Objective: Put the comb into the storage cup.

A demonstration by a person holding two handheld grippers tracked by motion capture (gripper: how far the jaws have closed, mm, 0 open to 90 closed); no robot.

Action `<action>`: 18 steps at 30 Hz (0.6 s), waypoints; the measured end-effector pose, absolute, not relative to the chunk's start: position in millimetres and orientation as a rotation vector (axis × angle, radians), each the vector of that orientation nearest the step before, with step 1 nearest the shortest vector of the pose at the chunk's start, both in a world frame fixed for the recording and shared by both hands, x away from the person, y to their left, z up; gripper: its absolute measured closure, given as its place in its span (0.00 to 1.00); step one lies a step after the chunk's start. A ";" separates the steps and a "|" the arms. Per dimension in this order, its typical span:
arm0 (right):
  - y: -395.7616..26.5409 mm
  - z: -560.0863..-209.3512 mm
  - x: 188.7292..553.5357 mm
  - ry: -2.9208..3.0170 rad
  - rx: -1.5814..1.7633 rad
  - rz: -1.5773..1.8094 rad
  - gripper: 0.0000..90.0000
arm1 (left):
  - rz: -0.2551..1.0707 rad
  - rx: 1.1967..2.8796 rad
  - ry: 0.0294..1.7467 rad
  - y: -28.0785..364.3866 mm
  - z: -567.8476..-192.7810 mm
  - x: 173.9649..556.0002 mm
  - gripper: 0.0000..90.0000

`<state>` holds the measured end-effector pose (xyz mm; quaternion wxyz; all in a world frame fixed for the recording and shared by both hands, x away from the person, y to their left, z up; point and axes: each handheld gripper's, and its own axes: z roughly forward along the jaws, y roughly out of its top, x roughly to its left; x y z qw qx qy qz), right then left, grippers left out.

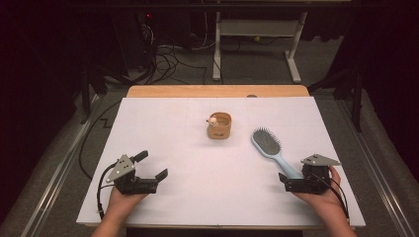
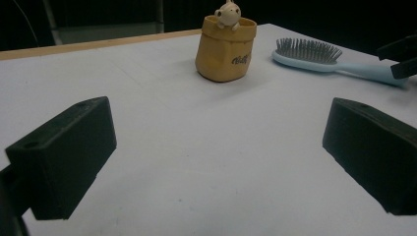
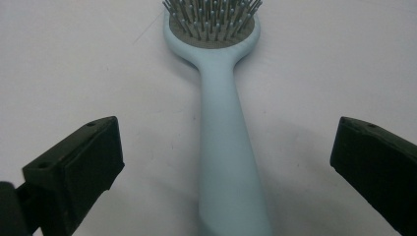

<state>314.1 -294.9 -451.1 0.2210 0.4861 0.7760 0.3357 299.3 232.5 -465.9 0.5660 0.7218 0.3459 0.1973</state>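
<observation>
Two tools rest low on the white counter (image 1: 197,197), both with jaws apart. The right tool (image 1: 292,178) straddles the handle of the pale blue hairbrush (image 1: 271,146) without touching; the left tool (image 1: 154,165) sits empty at near left.

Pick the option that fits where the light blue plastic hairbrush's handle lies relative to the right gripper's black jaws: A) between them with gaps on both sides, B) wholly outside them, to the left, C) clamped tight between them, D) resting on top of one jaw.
A: in the right gripper view the light blue plastic hairbrush runs up the middle of the open right gripper, white table showing on either side of its handle.
</observation>
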 end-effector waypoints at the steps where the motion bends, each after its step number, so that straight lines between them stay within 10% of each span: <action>1: -295.3 -450.6 317.1 2.171 1.343 0.913 0.00 | 0.466 1.697 0.812 232.2 -466.0 299.3 0.00; 18: -286.1 -434.6 350.4 2.268 1.331 0.903 0.00 | 0.464 1.715 0.793 230.2 -465.8 299.6 0.00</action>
